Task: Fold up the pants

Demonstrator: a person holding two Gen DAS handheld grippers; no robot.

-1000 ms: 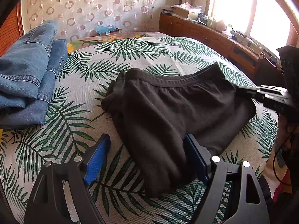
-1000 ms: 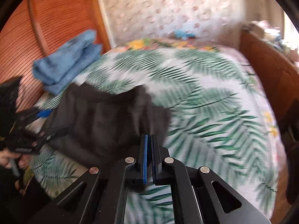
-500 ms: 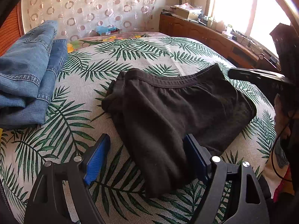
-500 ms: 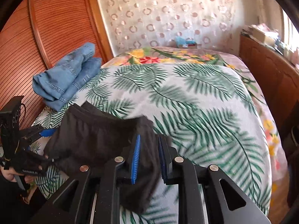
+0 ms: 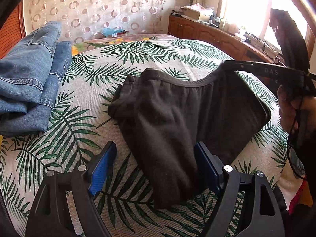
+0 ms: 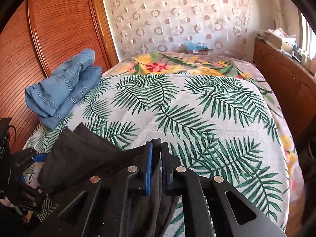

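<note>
Black pants [image 5: 177,122] lie partly folded near the bed's [image 5: 138,59] front edge, waistband toward the far side, one bunched end trailing to the front. The waistband's right corner is lifted off the cover: the right gripper [image 6: 156,158] has it pinched, jaws closing on the cloth w/ fabric hanging down between the pads. Prob. held up so that side can be carried across for the next fold. That's a guess.

Left gripper [image 5: 152,164] sits low at the front edge, jaws wide apart, straddling the bunched end w/o pressing it; likely waiting to pin or grab that end while the other side goes over.

Folded jeans [image 5: 29,75] sit stacked at the bed's left edge, well clear of the pants, so prob. already done. Wood cabinet [image 5: 207,33] runs along the right side, by the window.
</note>
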